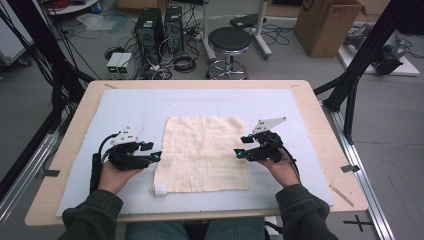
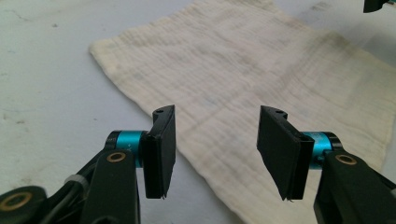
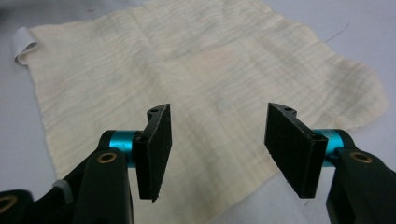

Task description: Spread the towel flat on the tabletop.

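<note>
Fingers [image 2: 161, 149] apart, empty (both grippers), above cloth [image 1: 202, 152]

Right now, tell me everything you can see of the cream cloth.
The cream cloth is a roughly square piece of thin, crinkled woven fabric with faint grid lines and slight stains. It lies spread flat on the pale mat, with a small white tag at its near left corner. Nothing grips it.

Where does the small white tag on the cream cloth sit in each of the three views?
High view: white tag at the cloth's near-left corner.
Left gripper view: the cloth shows, but I can make out no tag.
Right gripper view: tag at upper left, on a far corner.
Shared landmark: the cream cloth.
</note>
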Motion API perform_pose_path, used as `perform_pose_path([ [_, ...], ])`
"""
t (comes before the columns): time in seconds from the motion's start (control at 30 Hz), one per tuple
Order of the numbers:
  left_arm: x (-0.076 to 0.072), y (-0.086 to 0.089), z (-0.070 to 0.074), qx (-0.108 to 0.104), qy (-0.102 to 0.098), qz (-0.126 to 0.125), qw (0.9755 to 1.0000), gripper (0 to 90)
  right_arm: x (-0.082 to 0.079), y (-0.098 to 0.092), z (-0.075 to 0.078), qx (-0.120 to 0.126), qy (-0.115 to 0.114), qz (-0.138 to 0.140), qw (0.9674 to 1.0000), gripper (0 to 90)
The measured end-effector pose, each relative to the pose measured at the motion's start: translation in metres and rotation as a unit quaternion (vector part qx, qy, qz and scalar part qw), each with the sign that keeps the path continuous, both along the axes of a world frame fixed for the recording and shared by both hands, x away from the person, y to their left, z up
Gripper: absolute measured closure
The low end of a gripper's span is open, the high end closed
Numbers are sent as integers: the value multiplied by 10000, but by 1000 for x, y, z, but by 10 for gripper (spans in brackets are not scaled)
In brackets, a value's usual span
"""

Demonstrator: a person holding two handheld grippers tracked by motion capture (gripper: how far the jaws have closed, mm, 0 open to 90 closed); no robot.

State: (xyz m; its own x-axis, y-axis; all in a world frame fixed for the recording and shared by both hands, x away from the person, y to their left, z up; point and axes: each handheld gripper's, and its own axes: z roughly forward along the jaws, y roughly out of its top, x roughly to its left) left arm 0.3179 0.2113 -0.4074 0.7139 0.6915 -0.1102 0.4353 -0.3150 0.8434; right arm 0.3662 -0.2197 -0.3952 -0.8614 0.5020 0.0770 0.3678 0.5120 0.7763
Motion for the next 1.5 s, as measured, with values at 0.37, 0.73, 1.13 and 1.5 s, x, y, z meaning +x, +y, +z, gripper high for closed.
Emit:
perform_pose_path([
  [0.37, -28, -10, -16, 249, 99, -441, 9987, 448, -31, -3, -27, -80, 205, 314, 9993, 420],
  [0.73, -39, -17, -33, 589, 413, -1074, 9916, 513, -48, -2, -44, -400, 371, 669, 9963, 503],
  [1.13, -44, -19, -36, 656, 262, -1109, 9913, 875, -43, -3, -43, -547, 269, 725, 9955, 855],
  [1.5, -54, -17, -32, 568, 286, -1198, 9908, 886, -48, -9, -41, -465, 409, 939, 9937, 877],
])
